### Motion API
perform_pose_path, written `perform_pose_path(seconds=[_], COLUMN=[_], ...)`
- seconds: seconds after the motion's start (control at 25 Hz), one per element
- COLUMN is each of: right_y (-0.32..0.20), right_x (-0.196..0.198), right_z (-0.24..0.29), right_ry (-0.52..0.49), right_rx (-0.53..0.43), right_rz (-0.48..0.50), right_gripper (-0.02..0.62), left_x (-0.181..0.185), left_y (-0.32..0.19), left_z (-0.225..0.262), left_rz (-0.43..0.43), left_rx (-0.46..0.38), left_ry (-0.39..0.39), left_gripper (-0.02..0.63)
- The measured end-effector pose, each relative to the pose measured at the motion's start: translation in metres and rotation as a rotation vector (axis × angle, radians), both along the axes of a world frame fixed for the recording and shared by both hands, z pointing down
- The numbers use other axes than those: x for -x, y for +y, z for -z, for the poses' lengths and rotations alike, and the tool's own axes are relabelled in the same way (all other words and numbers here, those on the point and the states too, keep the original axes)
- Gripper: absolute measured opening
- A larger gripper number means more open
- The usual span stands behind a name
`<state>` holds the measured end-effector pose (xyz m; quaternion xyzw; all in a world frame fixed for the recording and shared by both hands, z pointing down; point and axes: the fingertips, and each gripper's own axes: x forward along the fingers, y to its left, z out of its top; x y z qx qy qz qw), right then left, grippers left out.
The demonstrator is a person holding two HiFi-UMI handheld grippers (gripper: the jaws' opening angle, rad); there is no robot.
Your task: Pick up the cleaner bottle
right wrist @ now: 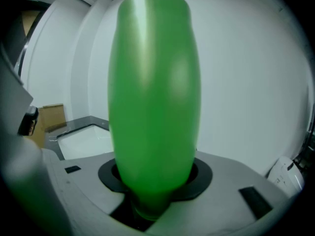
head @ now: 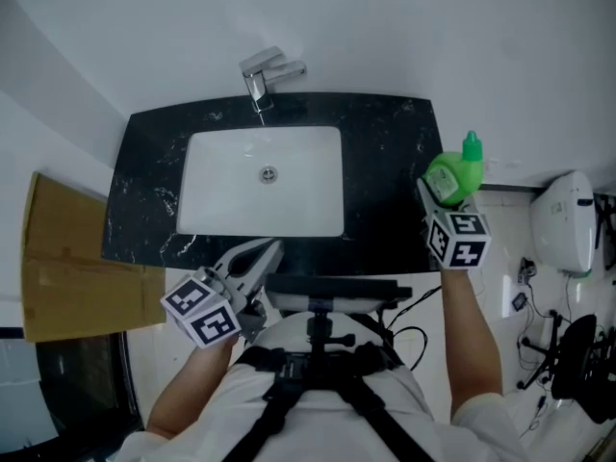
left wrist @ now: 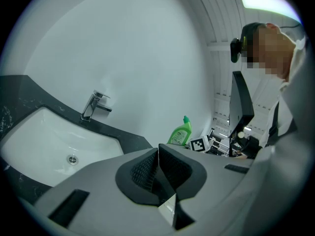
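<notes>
The right gripper (right wrist: 155, 181) has its 2 jaws clamped on the green cleaner bottle (right wrist: 155, 92), which stands upright between them at the right edge of the black counter (head: 385, 133). The left gripper (left wrist: 158, 171) sits at the counter's front edge, before the white sink (head: 221, 200), with its jaws together and nothing between them. The tap (head: 265, 70) stands at the back edge.

White walls (head: 385, 27), black marble counter (head: 385, 191) w/ white sink (head: 221, 181), chrome tap (head: 265, 70), cardboard (head: 67, 258) left
</notes>
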<state>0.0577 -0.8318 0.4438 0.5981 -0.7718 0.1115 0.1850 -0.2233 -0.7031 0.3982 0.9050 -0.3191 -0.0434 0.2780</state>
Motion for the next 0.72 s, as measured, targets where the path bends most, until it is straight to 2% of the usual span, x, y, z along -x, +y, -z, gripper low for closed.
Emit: perform_pose_path(seconds=[0.72], right_y=[0.024], right_x=[-0.008], right_z=[0.018], right_ry=[0.009], right_rx=[0.008], right_rz=[-0.012], right_gripper=[0.175], left_x=[-0.007], left_y=[-0.001], left_z=[-0.002], left_rz=[-0.041], left_rx=[-0.006], left_ry=[0.013], left_gripper=[0.000])
